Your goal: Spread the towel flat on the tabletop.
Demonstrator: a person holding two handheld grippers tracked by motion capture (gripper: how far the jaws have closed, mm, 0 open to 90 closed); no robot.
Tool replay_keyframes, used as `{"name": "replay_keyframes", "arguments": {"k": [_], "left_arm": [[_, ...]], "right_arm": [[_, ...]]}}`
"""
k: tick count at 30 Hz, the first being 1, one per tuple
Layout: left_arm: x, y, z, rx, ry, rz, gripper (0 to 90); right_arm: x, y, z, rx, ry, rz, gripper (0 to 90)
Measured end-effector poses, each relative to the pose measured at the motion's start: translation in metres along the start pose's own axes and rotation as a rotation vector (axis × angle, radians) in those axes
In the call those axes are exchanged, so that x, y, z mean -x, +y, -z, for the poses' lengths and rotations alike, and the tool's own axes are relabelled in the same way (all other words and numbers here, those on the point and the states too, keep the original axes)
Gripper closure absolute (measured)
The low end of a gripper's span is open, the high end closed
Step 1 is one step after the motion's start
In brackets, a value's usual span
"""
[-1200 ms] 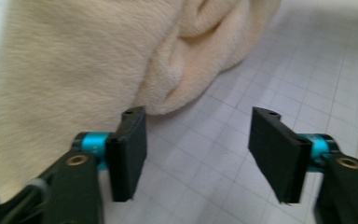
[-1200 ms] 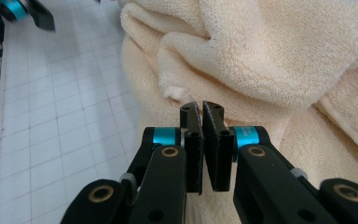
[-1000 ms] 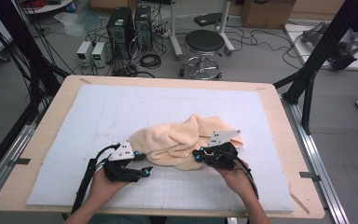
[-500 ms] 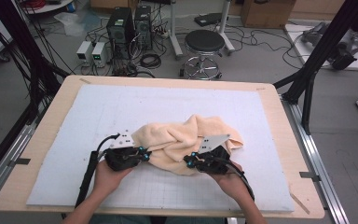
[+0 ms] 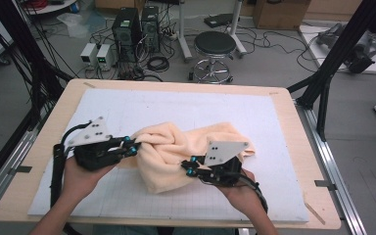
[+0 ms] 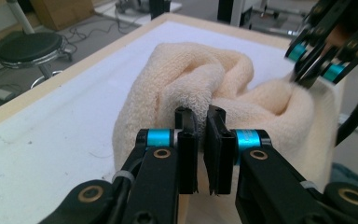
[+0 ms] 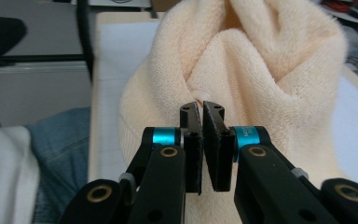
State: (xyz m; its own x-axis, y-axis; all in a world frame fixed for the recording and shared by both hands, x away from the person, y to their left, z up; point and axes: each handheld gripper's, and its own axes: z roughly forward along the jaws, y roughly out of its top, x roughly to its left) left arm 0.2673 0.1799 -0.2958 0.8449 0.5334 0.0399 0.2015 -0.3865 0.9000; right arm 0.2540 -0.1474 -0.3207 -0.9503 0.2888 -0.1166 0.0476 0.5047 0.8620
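A cream terry towel [image 5: 176, 144] lies bunched in the middle of the white mat [image 5: 200, 105], its near side lifted off the mat. My left gripper [image 5: 133, 147] holds the towel's left end; its jaws have just been closing and now pinch a fold of the towel [image 6: 191, 74] between the pads [image 6: 200, 114]. My right gripper [image 5: 188, 169] is shut on the towel's near right edge, and a thin fold of the towel [image 7: 261, 70] sits at its fingertips [image 7: 201, 106]. In the left gripper view the right gripper [image 6: 317, 60] shows at the far side of the towel.
The mat lies on a wooden table [image 5: 39, 147] with a metal rail [image 5: 333, 171] along its right side. On the floor beyond the far edge are a black stool [image 5: 215, 46], computer towers [image 5: 134, 29] and cables. Black frame posts [image 5: 333, 63] stand at both sides.
Both hands have risen and lifted the towel's near side off the mat. The left gripper's jaws closed on the towel's left end. The towel is now more bunched and stretched between the grippers.
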Motion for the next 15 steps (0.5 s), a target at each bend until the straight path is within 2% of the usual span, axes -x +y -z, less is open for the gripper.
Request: {"name": "replay_keyframes", "arguments": {"k": [1,2,3,4,5,6,8,10,11,12,13,15], "left_arm": [[-0.004,0.000,-0.012,-0.014,0.006,-0.004,83.6],[-0.015,-0.006,-0.042,-0.065,0.010,0.008,82.9],[-0.015,-0.006,-0.042,-0.065,0.010,0.008,81.9],[-0.021,-0.010,-0.059,-0.084,0.004,0.034,80.3],[-0.032,-0.018,-0.089,-0.114,-0.011,0.068,76.4],[-0.032,-0.018,-0.089,-0.114,-0.011,0.068,71.6],[-0.036,-0.024,-0.104,-0.122,-0.005,0.090,62.7],[-0.036,-0.027,-0.106,-0.119,-0.014,0.082,56.2],[-0.034,-0.028,-0.102,-0.118,-0.011,0.065,53.3],[-0.032,-0.030,-0.096,-0.119,-0.005,0.044,53.3],[-0.030,-0.032,-0.091,-0.111,-0.010,0.038,52.7],[-0.027,-0.039,-0.078,-0.093,-0.027,0.043,52.3]], "right_arm": [[0.000,0.000,0.000,0.000,0.000,0.000,86.5],[0.012,-0.010,0.003,-0.016,-0.044,-0.024,86.5],[0.020,-0.018,0.002,-0.047,-0.076,-0.034,86.5],[0.030,-0.027,0.001,-0.069,-0.092,-0.068,86.5],[0.039,-0.037,-0.001,-0.076,-0.096,-0.111,86.5],[0.048,-0.047,-0.003,-0.094,-0.112,-0.140,86.6],[0.064,-0.063,-0.006,-0.129,-0.135,-0.189,86.5],[0.074,-0.077,-0.008,-0.144,-0.137,-0.235,86.5],[0.078,-0.083,-0.009,-0.157,-0.144,-0.243,86.5],[0.078,-0.083,-0.009,-0.157,-0.144,-0.243,86.5],[0.082,-0.090,-0.009,-0.155,-0.130,-0.274,86.5],[0.082,-0.092,-0.009,-0.149,-0.134,-0.274,86.5]]}}
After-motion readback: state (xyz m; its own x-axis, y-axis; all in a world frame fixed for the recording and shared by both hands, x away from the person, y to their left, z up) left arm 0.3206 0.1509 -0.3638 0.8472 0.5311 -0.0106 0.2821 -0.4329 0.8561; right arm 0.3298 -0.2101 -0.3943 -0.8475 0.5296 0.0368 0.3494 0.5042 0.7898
